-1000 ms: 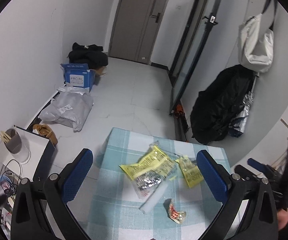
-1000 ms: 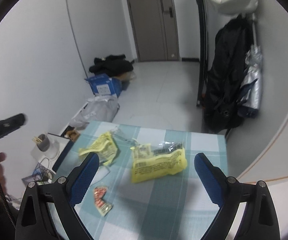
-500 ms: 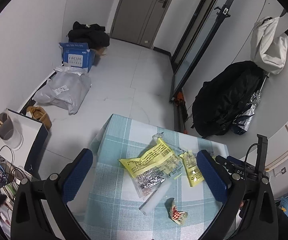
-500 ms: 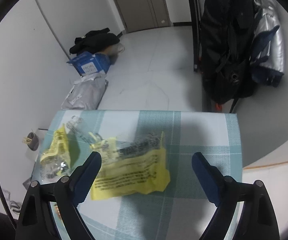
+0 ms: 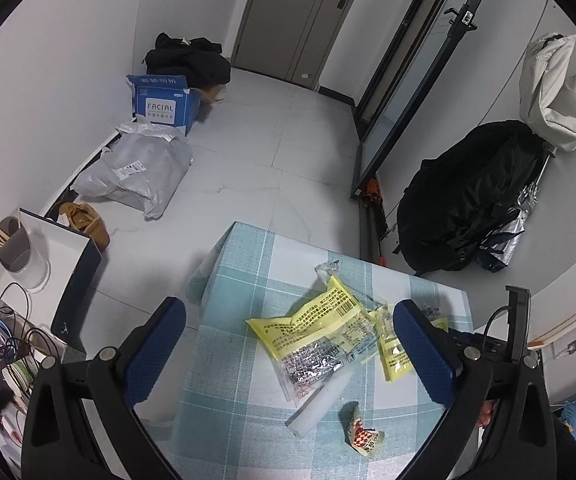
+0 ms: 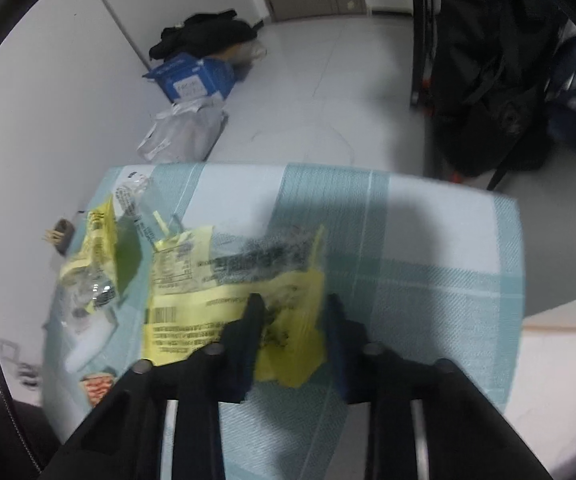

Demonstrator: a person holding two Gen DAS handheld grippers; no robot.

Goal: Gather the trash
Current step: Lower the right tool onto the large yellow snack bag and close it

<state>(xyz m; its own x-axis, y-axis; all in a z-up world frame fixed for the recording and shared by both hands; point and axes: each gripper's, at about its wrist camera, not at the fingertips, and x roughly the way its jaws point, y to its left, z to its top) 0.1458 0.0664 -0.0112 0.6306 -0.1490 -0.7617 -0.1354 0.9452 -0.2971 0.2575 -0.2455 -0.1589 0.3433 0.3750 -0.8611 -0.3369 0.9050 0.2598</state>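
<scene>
Several pieces of trash lie on the teal checked tablecloth (image 5: 240, 280): a large yellow wrapper (image 5: 312, 320), a smaller yellow wrapper (image 5: 392, 356), a white tube (image 5: 320, 400) and a crumpled red-and-white wrapper (image 5: 362, 434). My left gripper (image 5: 288, 320) hovers open above them, with nothing between its fingers. In the right wrist view my right gripper (image 6: 292, 312) is low over the table (image 6: 428, 248). Its jaws are closing, and the near corner of a yellow wrapper (image 6: 208, 300) is bunched between the pads. The other yellow wrapper (image 6: 96, 240) lies to its left.
On the floor beyond the table sit a blue box (image 5: 164, 100), a grey mail bag (image 5: 136, 172) and a black backpack (image 5: 472, 200). A white bag (image 5: 556, 88) hangs on the right wall. A side shelf with a cup of chopsticks (image 5: 12, 244) stands at the left.
My right gripper dropped to the table and narrowed from wide open onto the yellow wrapper's corner. My left gripper shifted slightly forward and down, staying open.
</scene>
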